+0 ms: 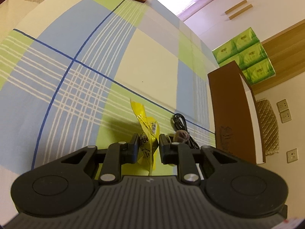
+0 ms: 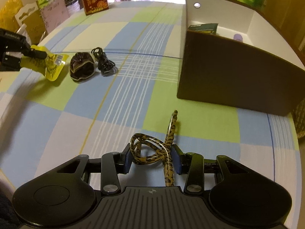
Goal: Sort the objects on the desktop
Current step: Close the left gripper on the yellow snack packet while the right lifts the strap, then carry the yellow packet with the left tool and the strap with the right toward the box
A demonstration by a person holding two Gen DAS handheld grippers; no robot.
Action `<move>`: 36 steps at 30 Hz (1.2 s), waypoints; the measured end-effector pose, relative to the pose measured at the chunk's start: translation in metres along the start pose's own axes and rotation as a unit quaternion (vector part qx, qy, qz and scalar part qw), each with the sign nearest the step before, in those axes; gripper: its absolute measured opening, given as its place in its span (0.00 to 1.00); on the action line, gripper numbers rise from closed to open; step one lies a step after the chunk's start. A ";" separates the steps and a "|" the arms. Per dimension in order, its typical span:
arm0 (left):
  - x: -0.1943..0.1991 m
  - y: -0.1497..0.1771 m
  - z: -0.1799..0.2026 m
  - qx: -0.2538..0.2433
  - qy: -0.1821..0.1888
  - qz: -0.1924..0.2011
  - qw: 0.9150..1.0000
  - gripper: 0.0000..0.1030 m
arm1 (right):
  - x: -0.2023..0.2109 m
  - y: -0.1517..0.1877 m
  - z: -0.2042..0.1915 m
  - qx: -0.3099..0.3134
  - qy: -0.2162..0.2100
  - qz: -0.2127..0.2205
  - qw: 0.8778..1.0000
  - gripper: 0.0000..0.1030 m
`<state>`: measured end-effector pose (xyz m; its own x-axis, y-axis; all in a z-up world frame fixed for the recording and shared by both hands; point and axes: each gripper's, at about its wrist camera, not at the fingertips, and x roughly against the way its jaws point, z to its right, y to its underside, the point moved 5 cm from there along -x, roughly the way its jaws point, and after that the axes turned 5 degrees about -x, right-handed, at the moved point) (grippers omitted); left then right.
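Left gripper (image 1: 147, 143): clamped on crinkled yellow plastic snack packet (image 1: 146, 126), lifted above checked tablecloth (image 1: 76, 57). Just right: brown round pouch (image 2: 81, 66), coiled black cable (image 2: 103, 62). Right gripper (image 2: 151, 157): grasping leopard-print translucent glasses (image 2: 152, 148), folded, one arm pointing far. Far right: open brown box (image 2: 238, 72), white inside.

barcode label on the yellow packet (image 2: 51, 64); its print is unreadable.

Yellow snack packet (image 2: 51, 64) held off cloth; brown pouch (image 2: 81, 66) & black cable (image 2: 103, 62) lie adjacent; leopard-print cord (image 2: 152, 150) gripped, looped.
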<state>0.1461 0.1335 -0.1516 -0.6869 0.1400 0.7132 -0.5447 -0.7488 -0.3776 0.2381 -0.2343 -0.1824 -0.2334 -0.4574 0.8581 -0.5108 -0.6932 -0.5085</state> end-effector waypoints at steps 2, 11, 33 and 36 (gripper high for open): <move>0.005 0.002 0.006 -0.005 0.004 0.001 1.000 0.17 | 0.005 -0.001 0.003 -0.007 0.004 0.003 1.000 0.38; 0.028 -0.002 0.055 -0.038 0.051 0.019 0.998 0.17 | 0.042 -0.017 0.022 -0.053 -0.005 0.027 0.998 0.38; -0.018 0.003 0.241 -0.171 0.188 -0.020 0.967 0.17 | 0.119 -0.090 0.077 -0.037 0.014 0.127 0.991 0.38; -0.029 -0.006 0.266 -0.191 0.191 -0.020 0.963 0.17 | 0.123 -0.109 0.088 -0.027 0.015 0.144 0.989 0.38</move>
<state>0.2969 -0.0386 -0.0133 -0.7491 0.4456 0.4902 -0.6611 -0.4552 -0.5964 0.3380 -0.2645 -0.0279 -0.4005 -0.6144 0.6798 -0.4624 -0.5050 -0.7288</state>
